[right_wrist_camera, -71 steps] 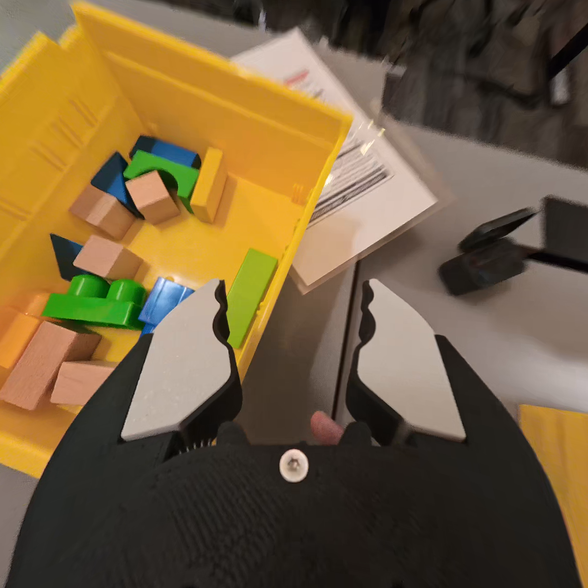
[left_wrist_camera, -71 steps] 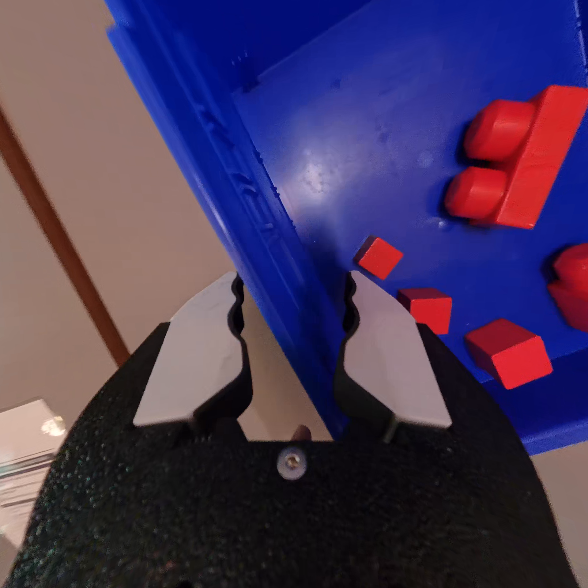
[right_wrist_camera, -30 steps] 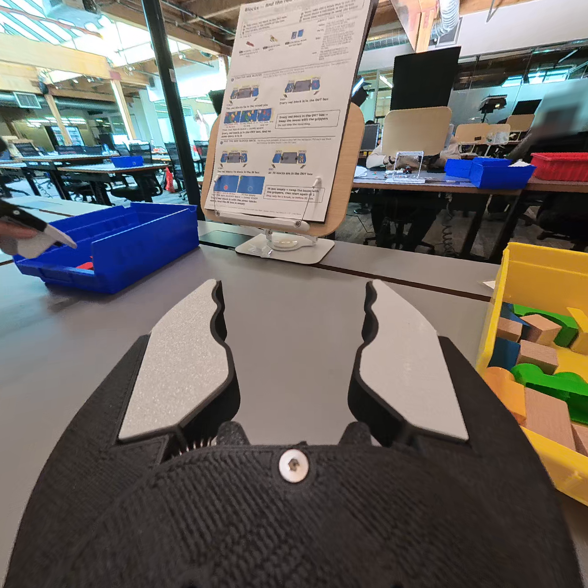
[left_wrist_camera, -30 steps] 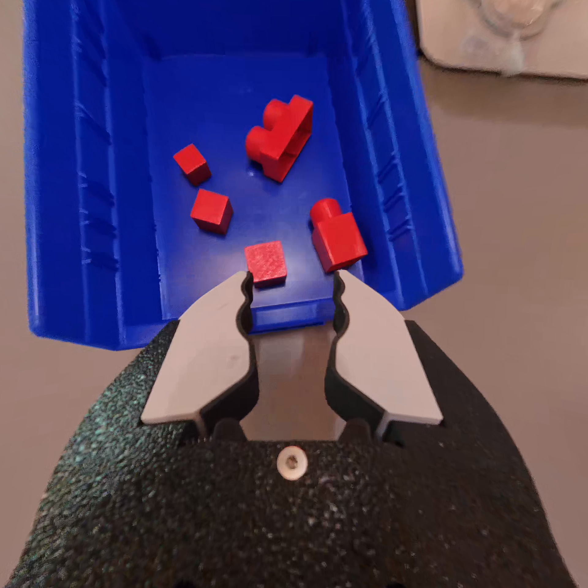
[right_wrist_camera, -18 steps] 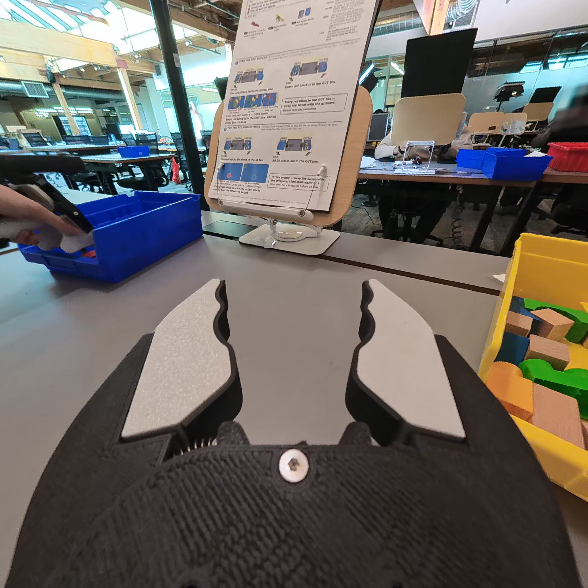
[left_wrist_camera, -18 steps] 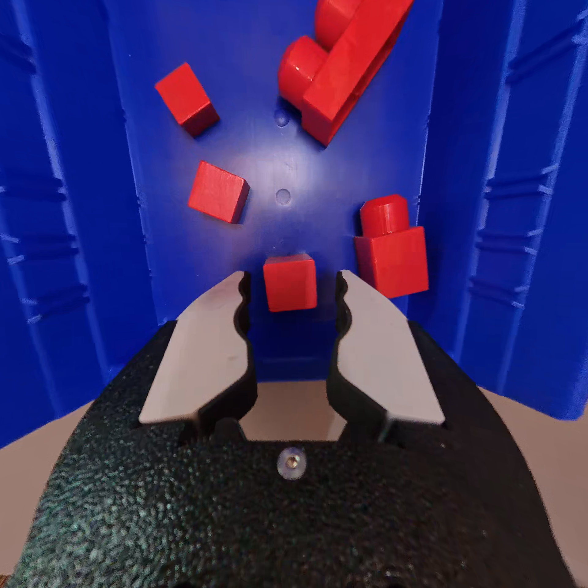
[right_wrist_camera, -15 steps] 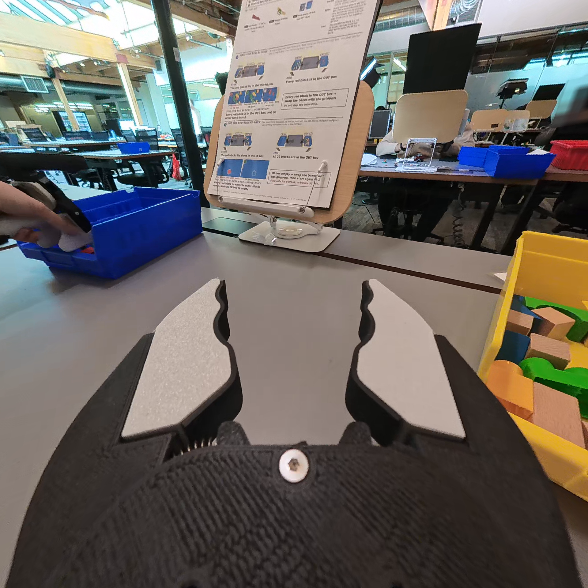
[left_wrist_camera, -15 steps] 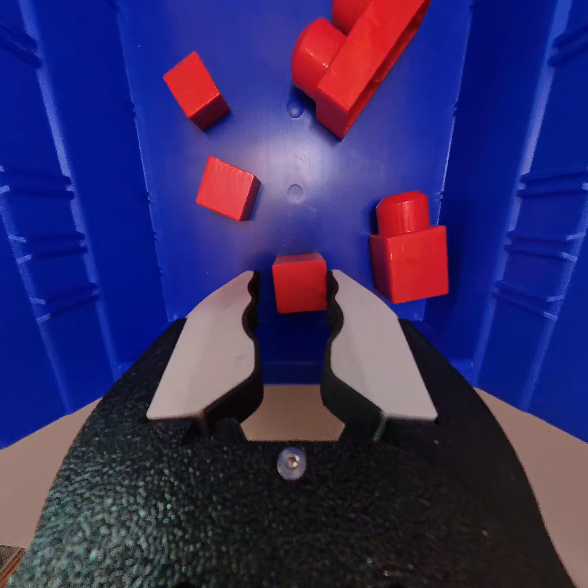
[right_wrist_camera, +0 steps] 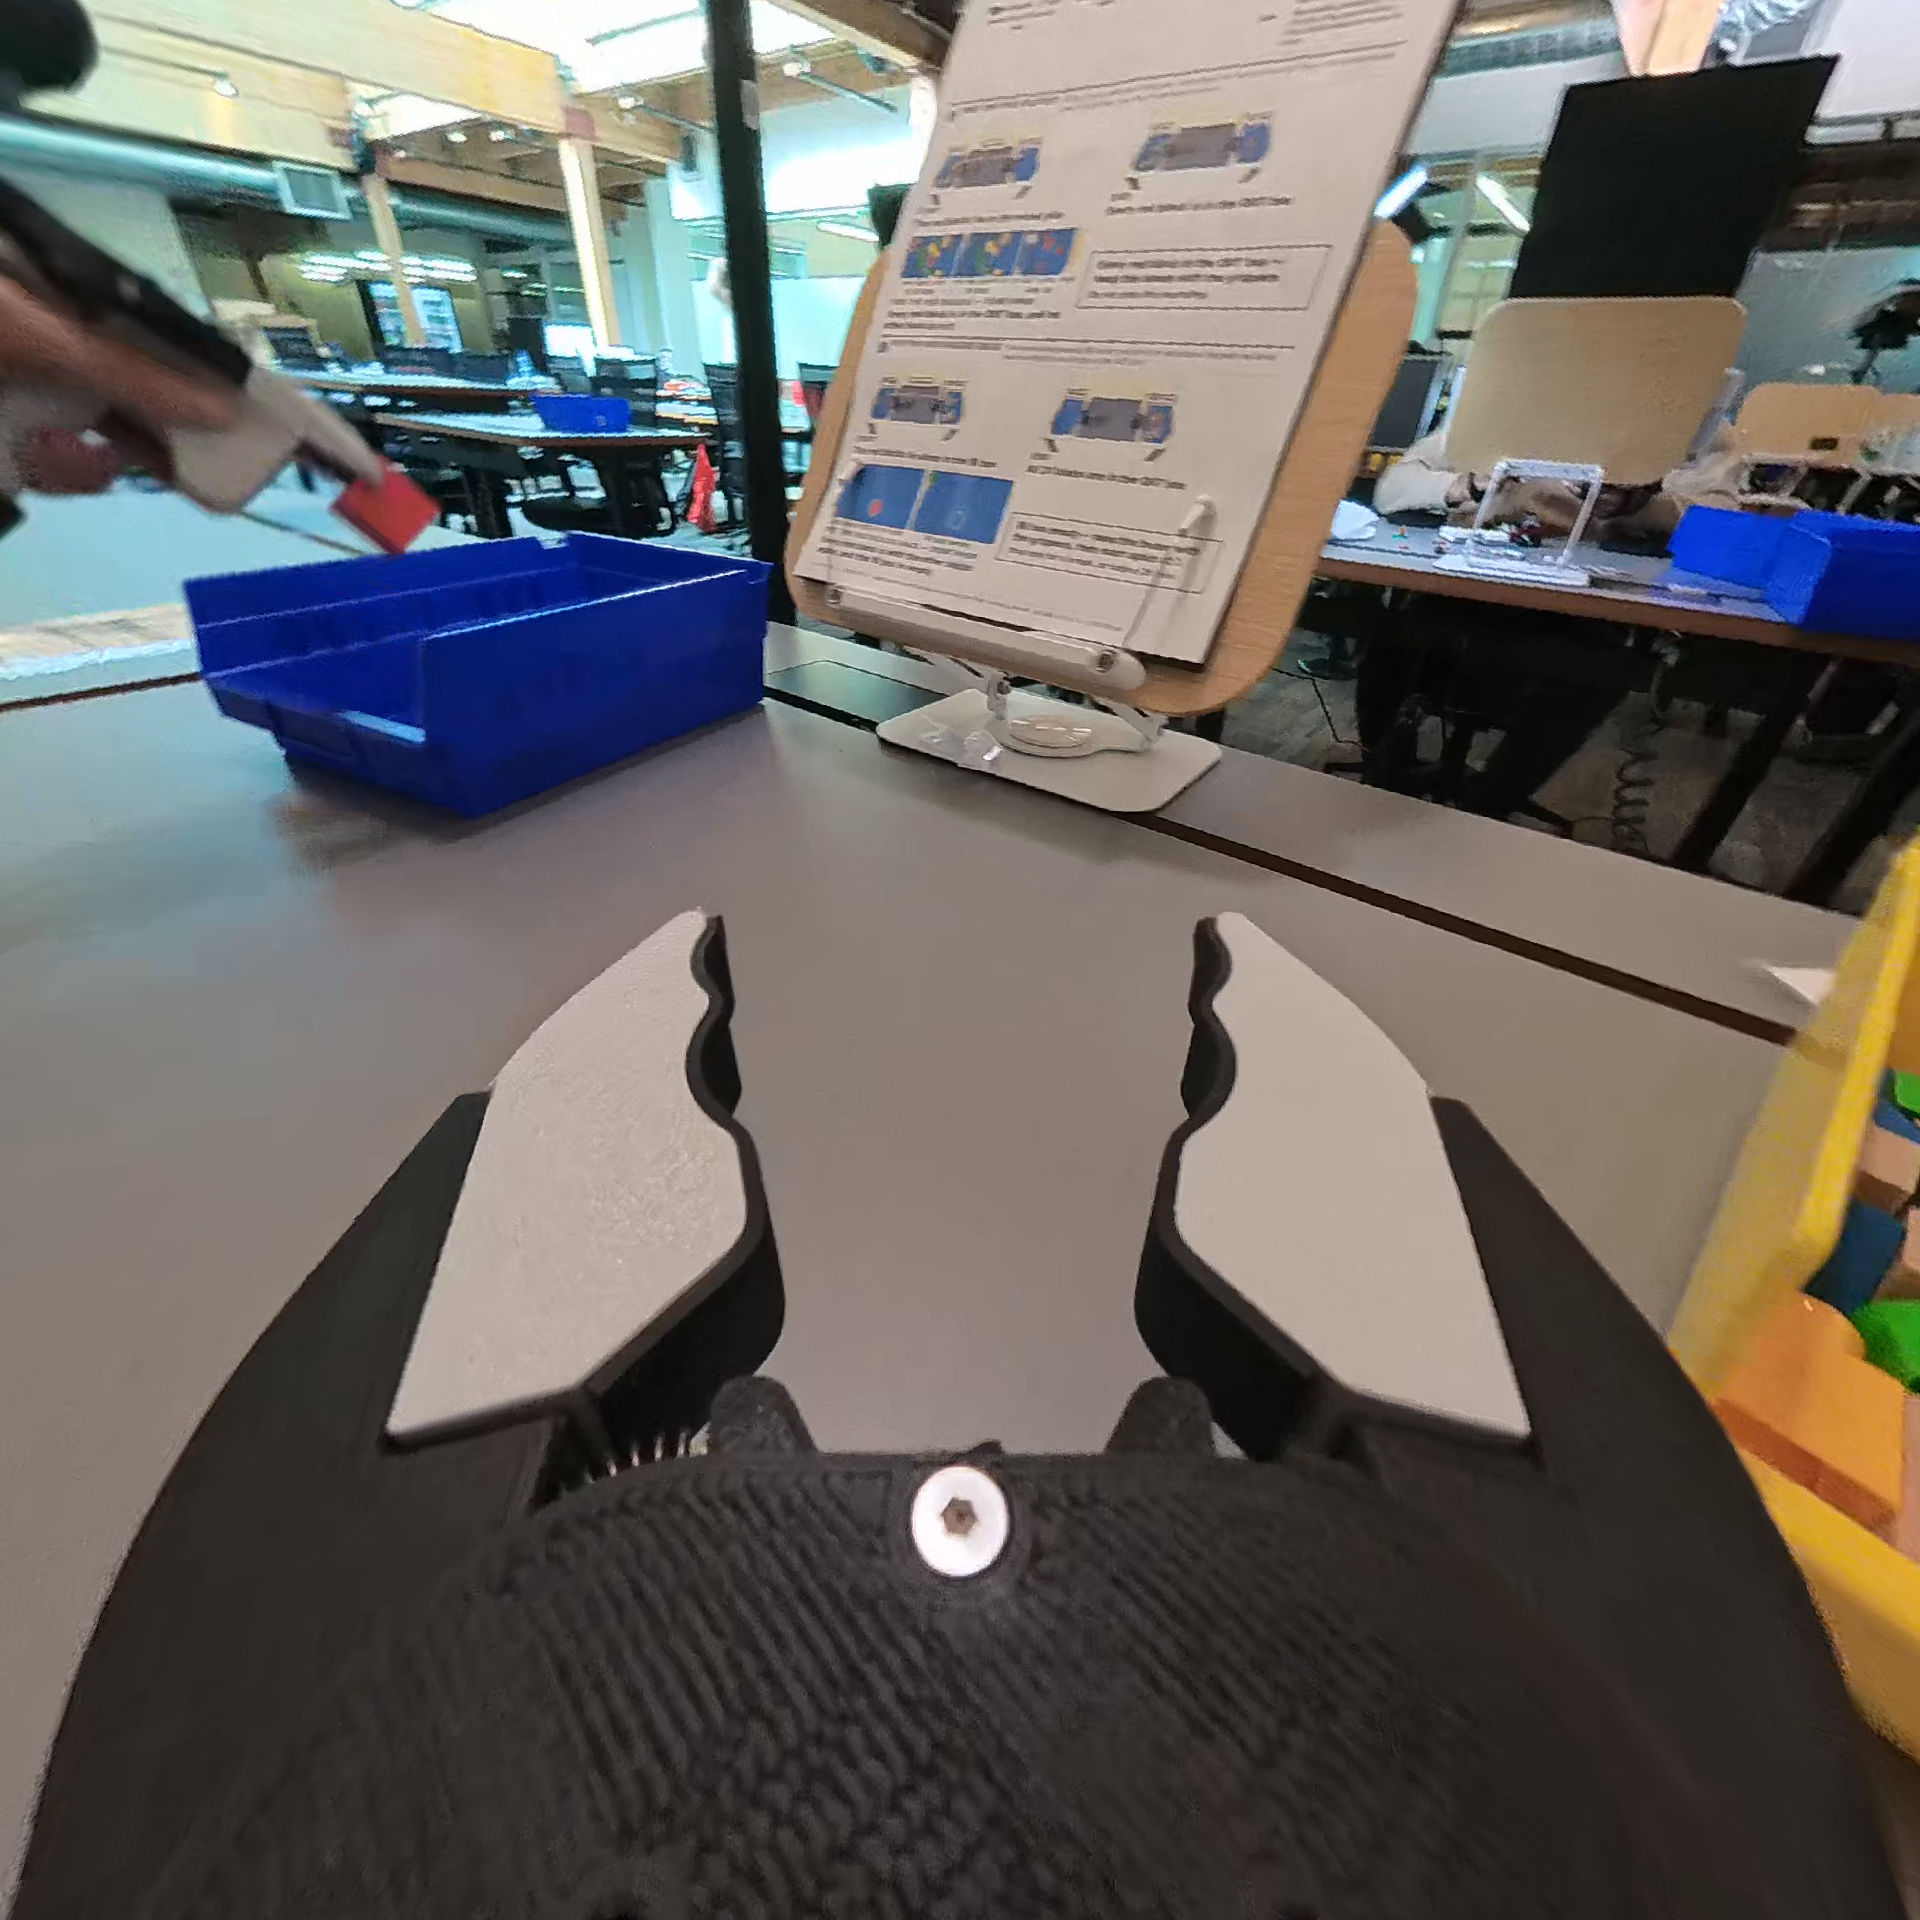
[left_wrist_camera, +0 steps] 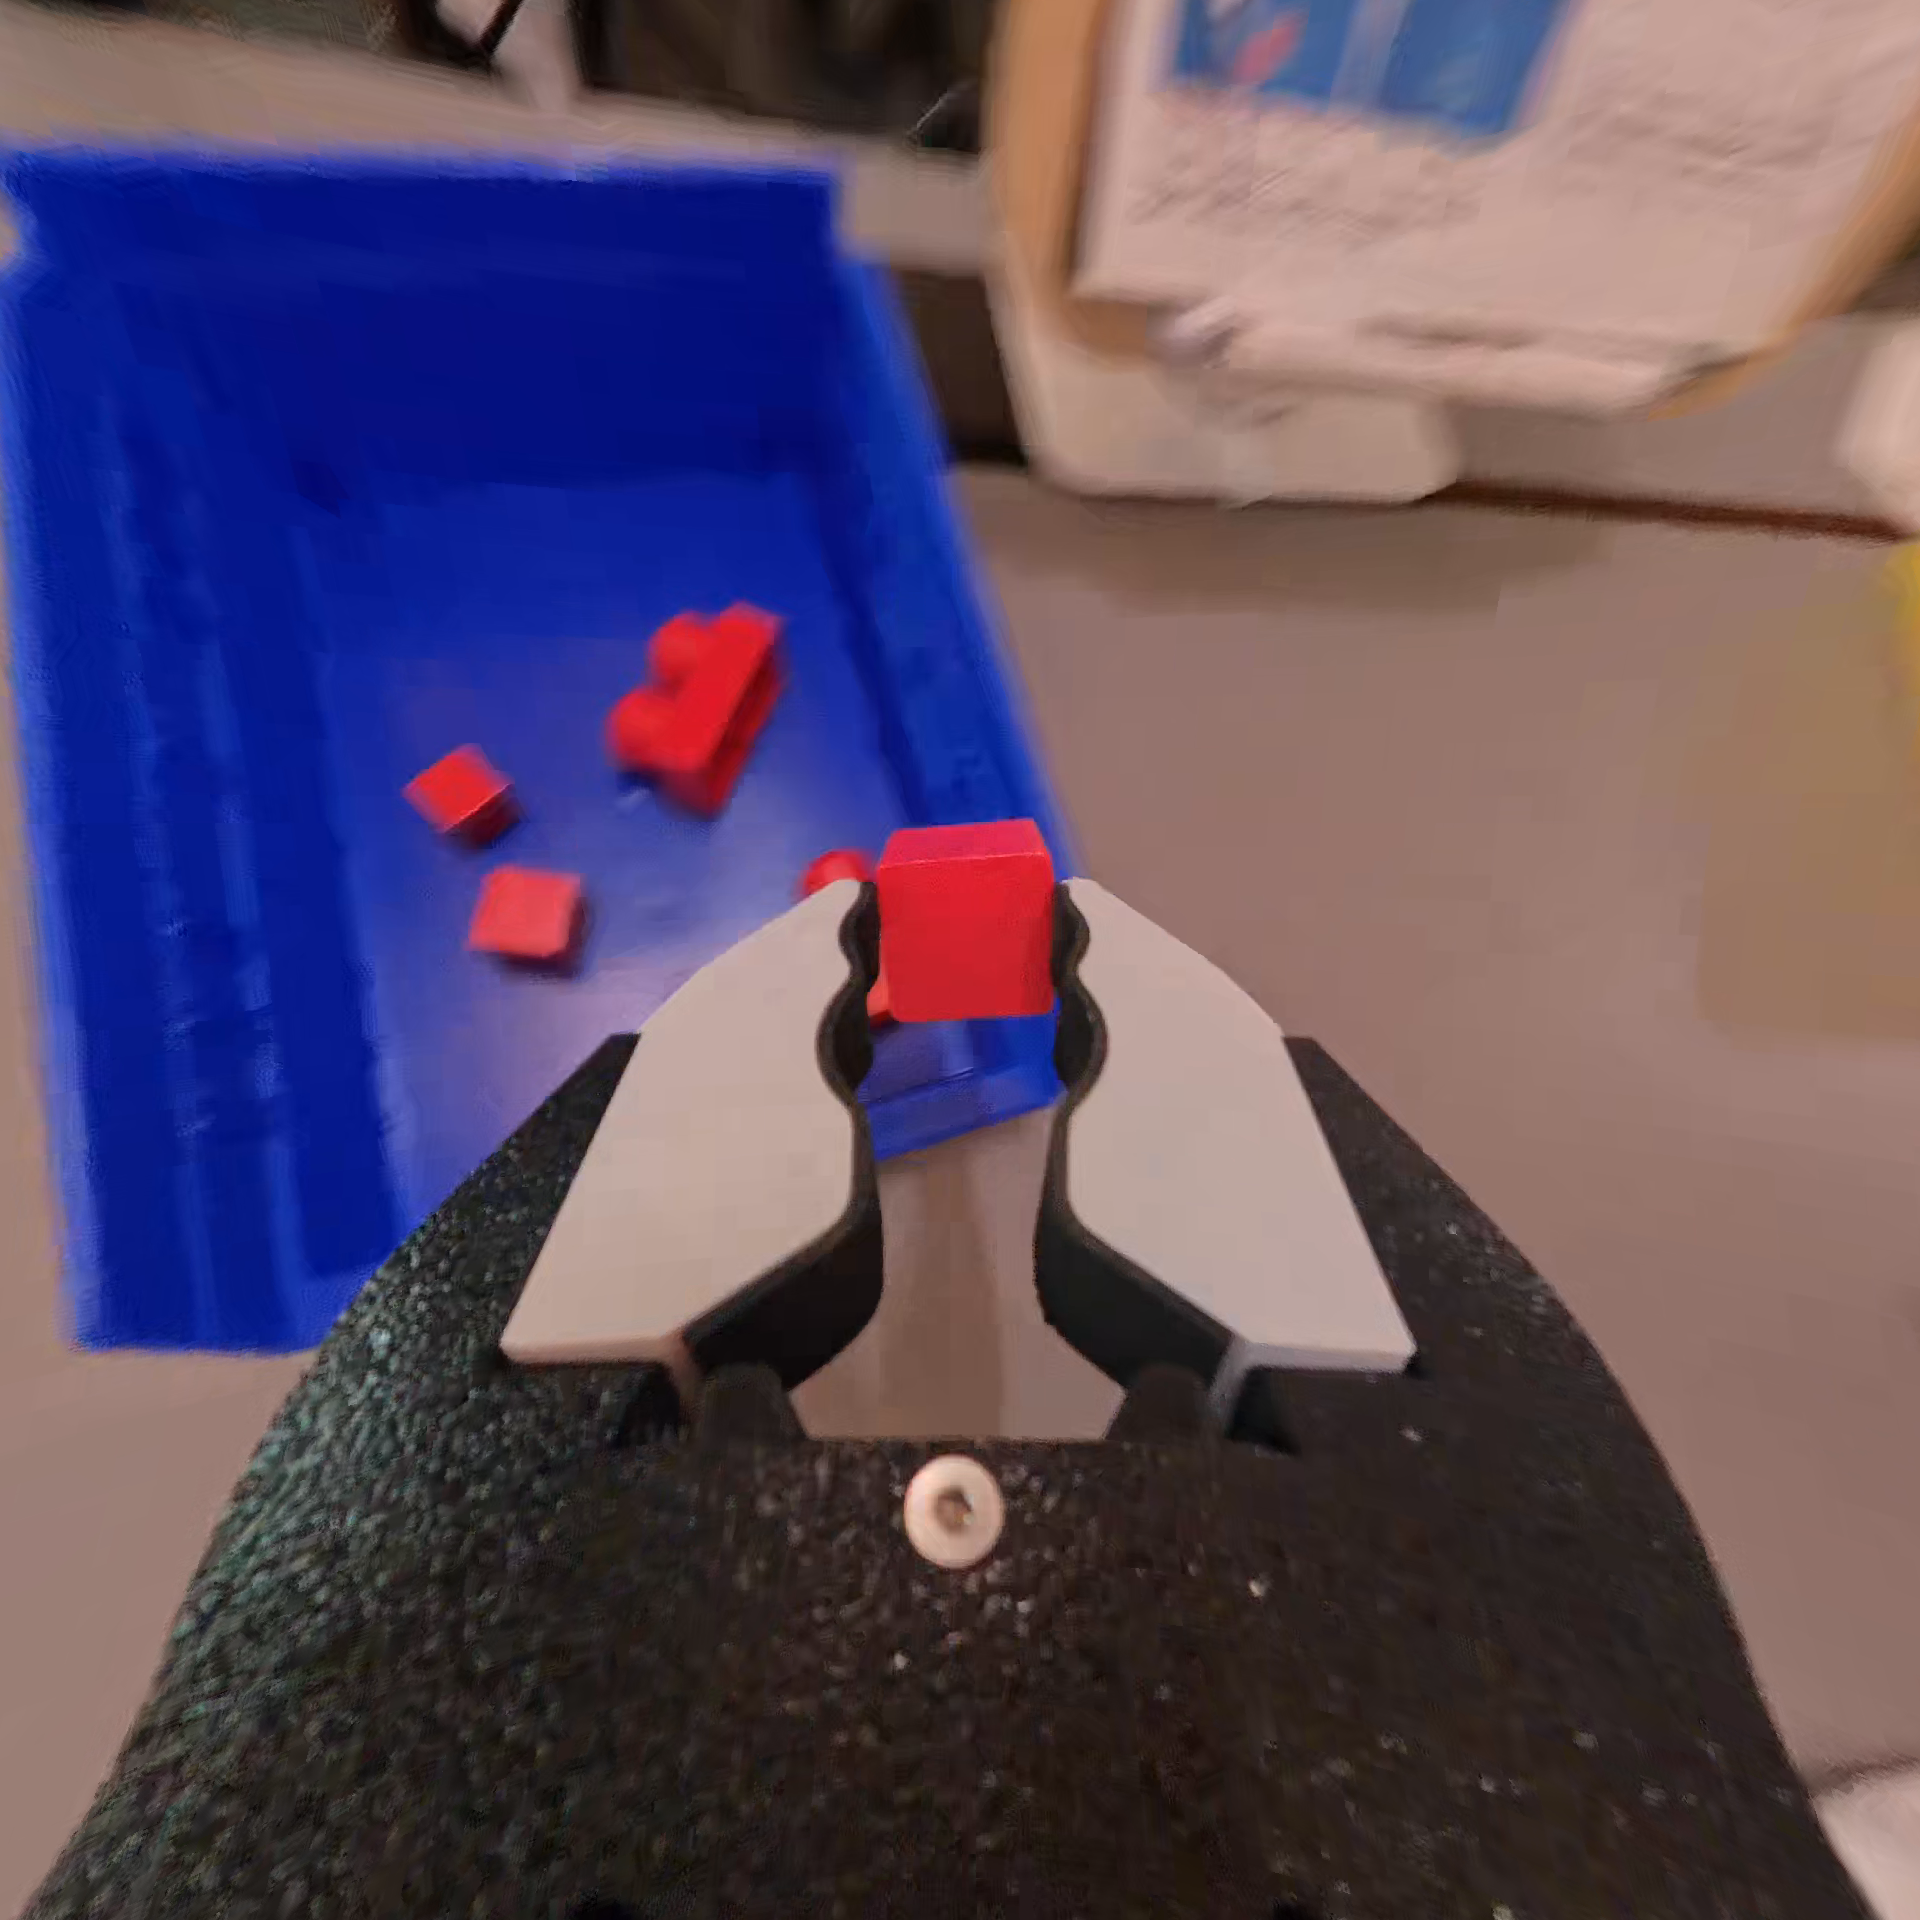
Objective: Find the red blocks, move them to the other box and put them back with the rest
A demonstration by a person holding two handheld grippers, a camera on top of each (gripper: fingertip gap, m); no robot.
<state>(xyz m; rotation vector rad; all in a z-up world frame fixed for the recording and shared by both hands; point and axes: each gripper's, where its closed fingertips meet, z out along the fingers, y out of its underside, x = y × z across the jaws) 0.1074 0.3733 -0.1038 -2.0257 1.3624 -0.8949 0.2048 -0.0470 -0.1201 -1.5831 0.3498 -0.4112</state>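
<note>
My left gripper (left_wrist_camera: pixel 961 935) is shut on a small red cube (left_wrist_camera: pixel 961 920), both pads pressed on its sides, and holds it above the near right corner of the blue box (left_wrist_camera: pixel 208 727). The right wrist view shows that gripper (right_wrist_camera: pixel 343 468) carrying the cube (right_wrist_camera: pixel 387 509) above the blue box (right_wrist_camera: pixel 499 665). In the box lie two small red cubes (left_wrist_camera: pixel 459 795) (left_wrist_camera: pixel 525 916), a red studded brick (left_wrist_camera: pixel 701 712) and another red piece (left_wrist_camera: pixel 831 868), partly hidden by my finger. My right gripper (right_wrist_camera: pixel 961 987) is open and empty above the grey table (right_wrist_camera: pixel 935 935).
A yellow box (right_wrist_camera: pixel 1808 1174) with wooden, blue, green and orange blocks stands at the right edge. An instruction sheet on a wooden stand (right_wrist_camera: pixel 1122 364) stands at the back of the table, right of the blue box. Other desks and chairs lie beyond.
My left gripper closed on the red cube at the box's near end and lifted it out, up and to the right. My right gripper has stayed open over the table.
</note>
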